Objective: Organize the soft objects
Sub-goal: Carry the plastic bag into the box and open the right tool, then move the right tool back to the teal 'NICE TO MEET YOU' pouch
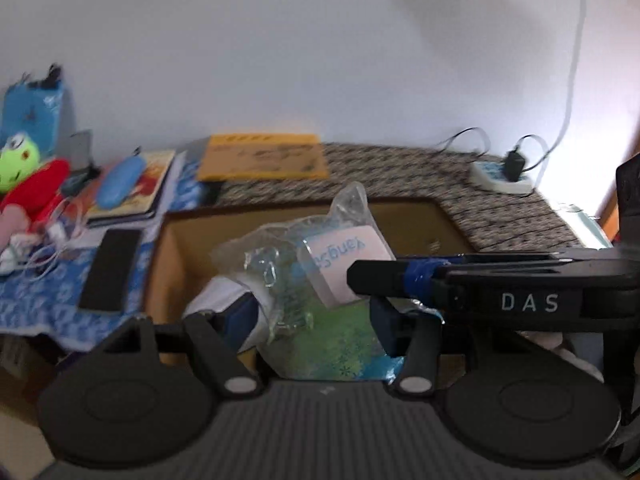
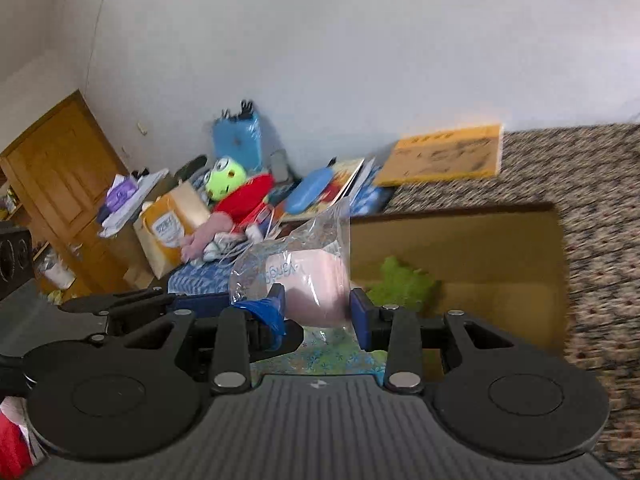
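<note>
right gripper is clamping the pink soft block in its clear bag over the open cardboard box, left gripper is closing on the same bag from the side, green plush lying inside, just below-right.

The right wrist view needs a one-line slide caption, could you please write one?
Right gripper holds a bagged pink item above an open cardboard box.
</note>
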Demonstrator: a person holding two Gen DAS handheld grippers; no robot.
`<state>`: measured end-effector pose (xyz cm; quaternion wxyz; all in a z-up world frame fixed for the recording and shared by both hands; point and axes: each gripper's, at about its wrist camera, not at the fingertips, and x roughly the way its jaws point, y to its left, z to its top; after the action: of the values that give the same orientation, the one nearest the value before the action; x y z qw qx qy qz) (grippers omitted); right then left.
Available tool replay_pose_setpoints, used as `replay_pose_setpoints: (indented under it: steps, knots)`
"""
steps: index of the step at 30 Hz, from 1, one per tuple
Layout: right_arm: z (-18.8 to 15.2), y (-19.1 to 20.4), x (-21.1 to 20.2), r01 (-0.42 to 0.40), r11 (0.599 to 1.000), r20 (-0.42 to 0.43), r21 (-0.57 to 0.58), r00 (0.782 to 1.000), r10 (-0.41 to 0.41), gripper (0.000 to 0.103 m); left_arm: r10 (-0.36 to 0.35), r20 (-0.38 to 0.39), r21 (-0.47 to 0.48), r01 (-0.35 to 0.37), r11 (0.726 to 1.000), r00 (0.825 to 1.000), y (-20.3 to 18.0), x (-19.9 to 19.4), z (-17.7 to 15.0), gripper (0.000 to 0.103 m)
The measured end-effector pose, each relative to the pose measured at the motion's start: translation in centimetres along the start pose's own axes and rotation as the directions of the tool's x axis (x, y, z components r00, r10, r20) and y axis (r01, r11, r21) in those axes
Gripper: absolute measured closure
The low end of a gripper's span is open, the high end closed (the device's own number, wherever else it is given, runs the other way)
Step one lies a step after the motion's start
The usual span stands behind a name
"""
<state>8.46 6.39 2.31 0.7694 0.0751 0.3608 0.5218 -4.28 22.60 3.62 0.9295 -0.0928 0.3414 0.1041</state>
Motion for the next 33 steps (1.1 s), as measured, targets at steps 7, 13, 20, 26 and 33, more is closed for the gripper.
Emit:
replay_pose_setpoints:
  steps: [7, 13, 20, 26, 33]
  knots:
    - [-1.0, 1.0, 4.6, 0.020, 0.998, -0.073, 0.053, 0.997, -0.016, 0.081, 0.068, -0.089, -0.041, -0.071, 0.997, 0.994, 4.1, 2.4, -0.9, 0.039]
    - [-1.6, 1.4, 5.3, 0.057, 0.996, -0.102, 0.063, 0.993, -0.051, 0.081, 0.073, -0.114, -0.029, -0.076, 0.997, 0.991, 5.6, 2.4, -1.7, 0.032]
    - [-1.6, 0.9, 3.9, 0.094, 0.989, -0.075, 0.114, 0.993, -0.086, 0.081, 0.087, -0.094, 0.003, -0.087, 0.996, 0.992, 4.6, 1.8, -0.9, 0.032]
    - [-1.5, 0.0, 1.5, 0.146, 0.980, -0.044, 0.133, 0.989, -0.142, 0.081, 0.137, -0.130, 0.061, -0.130, 0.990, 0.982, 1.9, 2.6, -0.4, 0.032]
    - [-1.8, -0.7, -1.5, 0.207, 0.972, -0.014, 0.112, 0.978, -0.206, 0.081, 0.176, -0.134, 0.105, -0.162, 0.981, 0.975, -1.6, 2.9, 0.2, 0.032]
